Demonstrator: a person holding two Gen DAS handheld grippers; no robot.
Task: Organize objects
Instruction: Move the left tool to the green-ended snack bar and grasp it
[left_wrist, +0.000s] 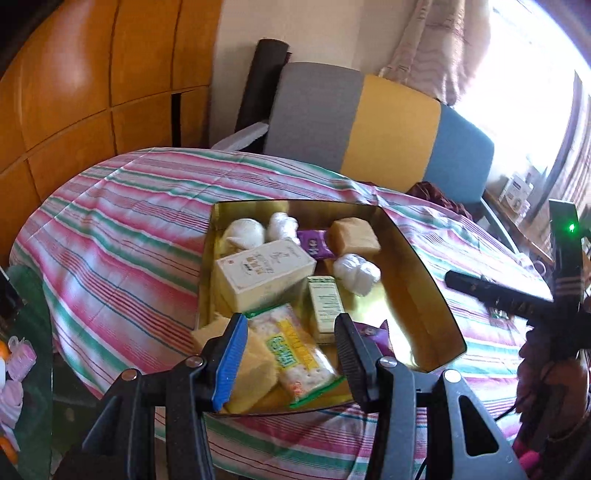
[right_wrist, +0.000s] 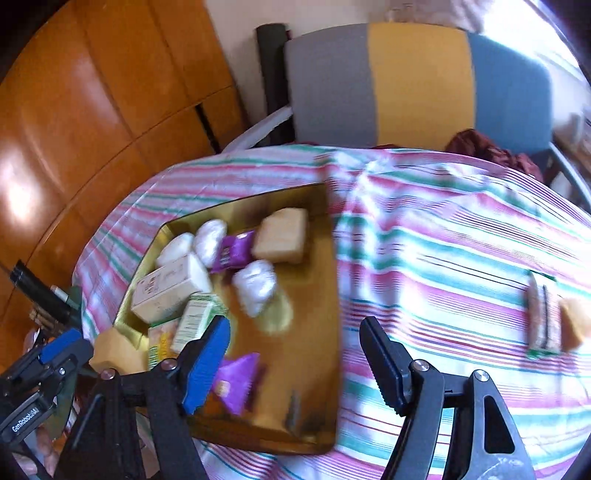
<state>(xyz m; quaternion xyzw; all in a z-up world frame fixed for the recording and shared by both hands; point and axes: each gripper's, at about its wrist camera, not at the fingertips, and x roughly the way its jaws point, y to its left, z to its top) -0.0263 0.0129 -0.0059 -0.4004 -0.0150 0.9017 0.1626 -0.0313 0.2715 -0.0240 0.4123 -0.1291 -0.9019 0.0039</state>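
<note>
While most items already sit in the gold tin (left_wrist: 417, 258), two stragglers lie well apart from it on the striped surface (right_wrist: 443, 229) — a wrapped cracker pack (right_wrist: 540, 314) and a yellow sponge block (right_wrist: 574, 328) touching it, at the right edge of the right wrist view. Risk, as I judge it: the right gripper (right_wrist: 295, 354) hovers over the tin's right wall with fingers wide apart and empty, and a low sweep toward the stragglers could clip the wall and shove the tin on the loose cloth. The left gripper (left_wrist: 291, 347) is also spread open, holding nothing, over the tin's near end; dropping could crush the green-edged cracker packet (left_wrist: 295, 354). Tin contents: cream carton (left_wrist: 264, 271), small green-white box (left_wrist: 325, 306), three white wrapped bundles, purple sachets, tan block (left_wrist: 354, 234) at the far side, yellow sponge (left_wrist: 251, 369) near the front-left corner — whether it rests on the rim is unclear.
</note>
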